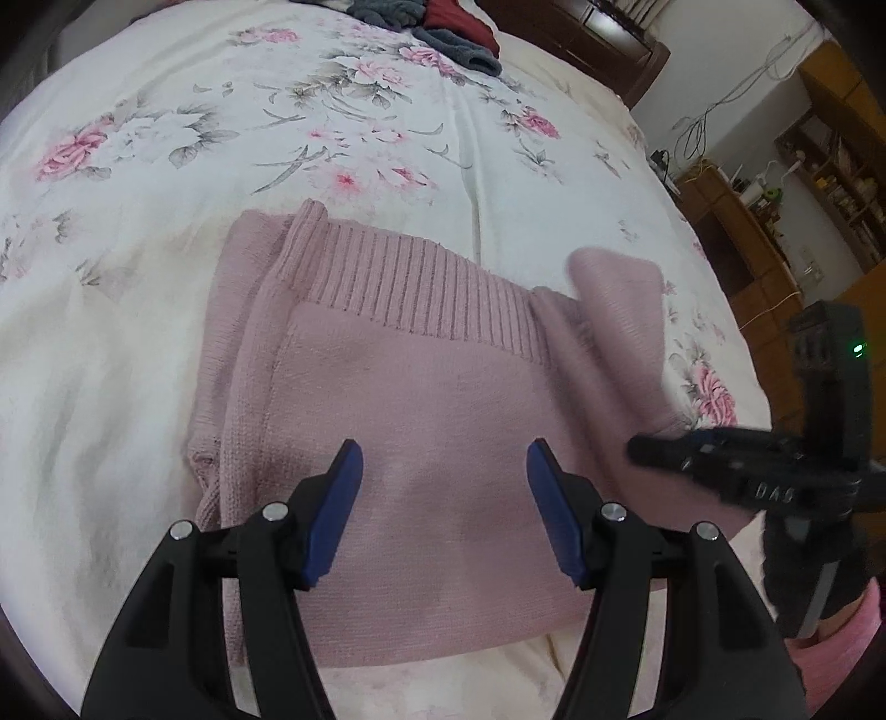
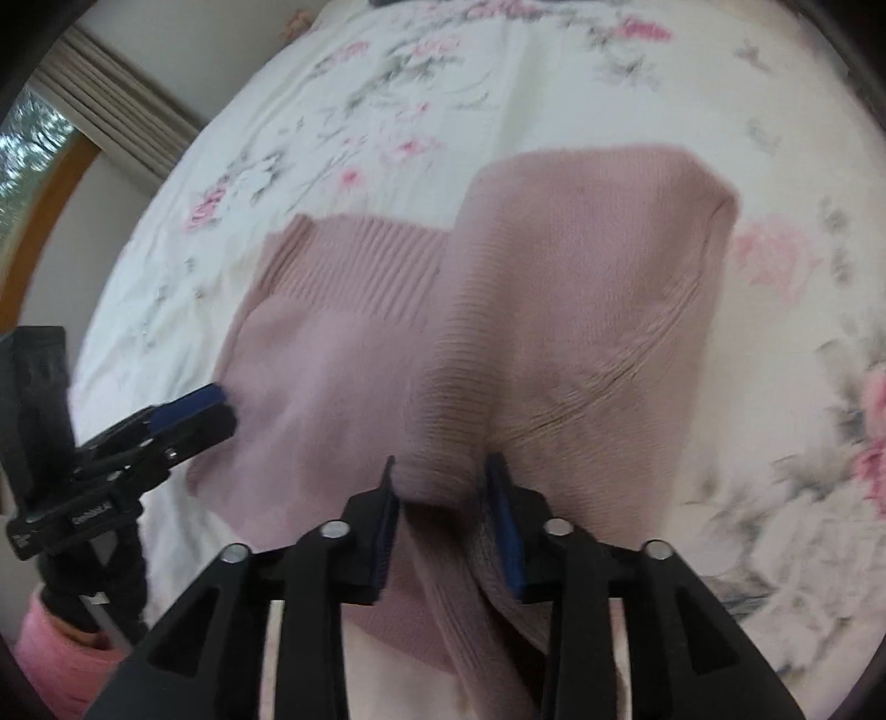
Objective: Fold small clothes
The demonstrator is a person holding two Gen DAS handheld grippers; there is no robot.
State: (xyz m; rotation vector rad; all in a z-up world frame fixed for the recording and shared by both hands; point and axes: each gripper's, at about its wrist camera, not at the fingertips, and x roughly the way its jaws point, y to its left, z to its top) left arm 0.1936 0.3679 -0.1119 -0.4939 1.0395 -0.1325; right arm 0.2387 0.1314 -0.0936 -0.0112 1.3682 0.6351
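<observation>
Blue-padded, the left claw gapes wide above the pink knitted sweater, gripping nothing. Blurred and partly cut off by the frame's lower edge, the right claw pinches a raised fold of that sweater. Its ribbed band lies flat on the flowered bed sheet.

Sweater: dusty pink knit, ribbed band along one edge. Bedsheet: white, printed with pink flowers and grey-green leaves. Left gripper and right gripper: black bodies, blue finger pads. Far clothes: grey-blue and dark red.
</observation>
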